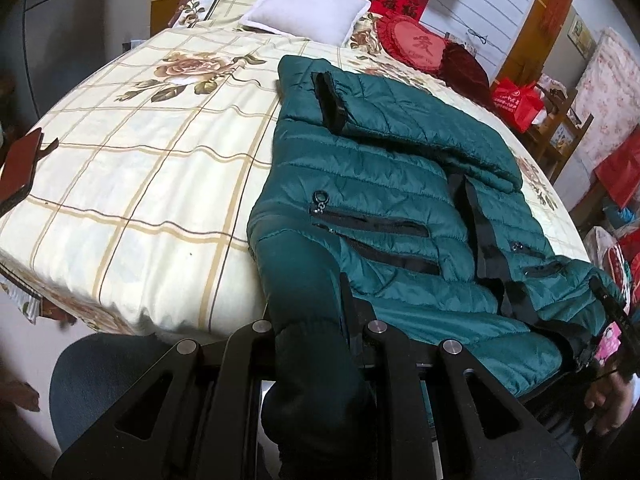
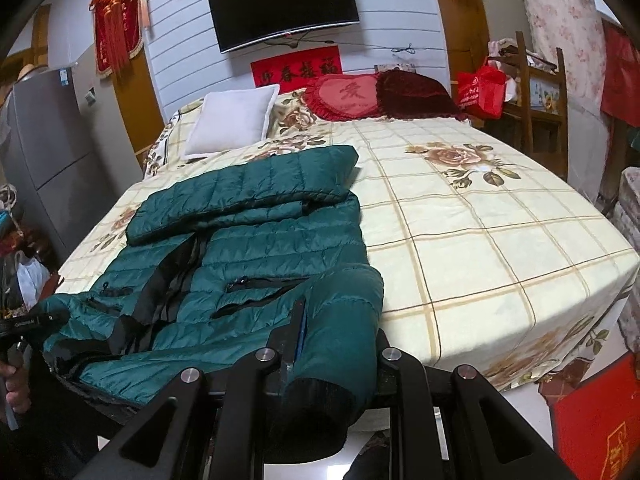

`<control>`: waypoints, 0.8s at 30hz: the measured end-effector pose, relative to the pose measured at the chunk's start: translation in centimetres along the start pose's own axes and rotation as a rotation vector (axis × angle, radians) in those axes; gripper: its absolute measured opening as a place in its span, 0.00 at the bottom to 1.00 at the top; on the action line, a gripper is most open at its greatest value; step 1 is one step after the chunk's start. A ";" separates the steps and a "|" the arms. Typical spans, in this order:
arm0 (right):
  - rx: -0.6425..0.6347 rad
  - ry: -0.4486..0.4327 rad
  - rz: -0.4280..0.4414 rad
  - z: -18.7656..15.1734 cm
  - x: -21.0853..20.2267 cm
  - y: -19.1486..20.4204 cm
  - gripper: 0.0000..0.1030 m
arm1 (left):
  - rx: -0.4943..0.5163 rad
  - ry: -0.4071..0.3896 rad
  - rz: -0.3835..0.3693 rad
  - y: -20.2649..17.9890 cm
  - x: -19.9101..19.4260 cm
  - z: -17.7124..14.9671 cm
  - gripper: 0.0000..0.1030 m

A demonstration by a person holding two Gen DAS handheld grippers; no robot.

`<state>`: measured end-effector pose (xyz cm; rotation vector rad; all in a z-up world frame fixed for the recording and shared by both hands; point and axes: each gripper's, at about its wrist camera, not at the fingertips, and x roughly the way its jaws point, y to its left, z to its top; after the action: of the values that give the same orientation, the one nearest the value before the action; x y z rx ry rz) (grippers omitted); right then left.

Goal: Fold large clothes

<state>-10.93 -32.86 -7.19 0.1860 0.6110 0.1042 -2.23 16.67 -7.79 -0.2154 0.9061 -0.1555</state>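
Both our grippers are pressed together on the green jacket's near hem: our left gripper (image 1: 316, 312) pinches one bottom corner, and our right gripper (image 2: 340, 328) pinches the other, which bulges up between its fingers. That puffy green jacket (image 1: 392, 208) lies front-up on the checked bedspread (image 1: 140, 184), close to the near edge of the bed, with one sleeve already folded across its chest. Its long axis runs from our grippers straight toward the far collar, so we judge the coming fold goes away from us, neither hand nearer. A white pillow (image 2: 232, 120) rests far off, well apart.
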 end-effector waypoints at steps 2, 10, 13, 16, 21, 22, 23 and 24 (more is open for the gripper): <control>-0.003 -0.003 -0.003 0.3 0.2 0.0 0.17 | -0.002 -0.005 -0.002 -0.1 0.0 0.4 0.13; -0.001 -0.027 -0.008 2.1 1.0 0.0 0.17 | -0.018 -0.090 -0.065 -0.6 -1.7 2.8 0.13; 0.001 -0.040 -0.014 2.7 1.2 0.0 0.17 | 0.012 -0.118 -0.072 -1.3 -2.0 3.6 0.13; 0.007 -0.041 -0.014 3.5 1.6 -0.2 0.17 | 0.027 -0.144 -0.079 -1.7 -2.4 4.6 0.13; 0.004 -0.076 -0.025 5.6 1.7 0.0 0.17 | -0.012 -0.206 -0.122 -1.2 -3.5 7.1 0.13; 0.005 -0.084 -0.025 6.0 1.6 0.0 0.17 | -0.025 -0.215 -0.131 -1.1 -3.6 7.4 0.13; 0.005 -0.096 -0.023 6.5 1.6 0.0 0.17 | -0.039 -0.224 -0.138 -1.0 -3.8 7.8 0.13; 0.005 -0.111 -0.021 7.1 1.4 0.1 0.17 | -0.048 -0.231 -0.140 -1.0 -3.9 8.0 0.13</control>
<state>-5.67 -33.52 -2.28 0.1887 0.5026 0.0715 1.74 17.50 0.23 -0.3348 0.6651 -0.2334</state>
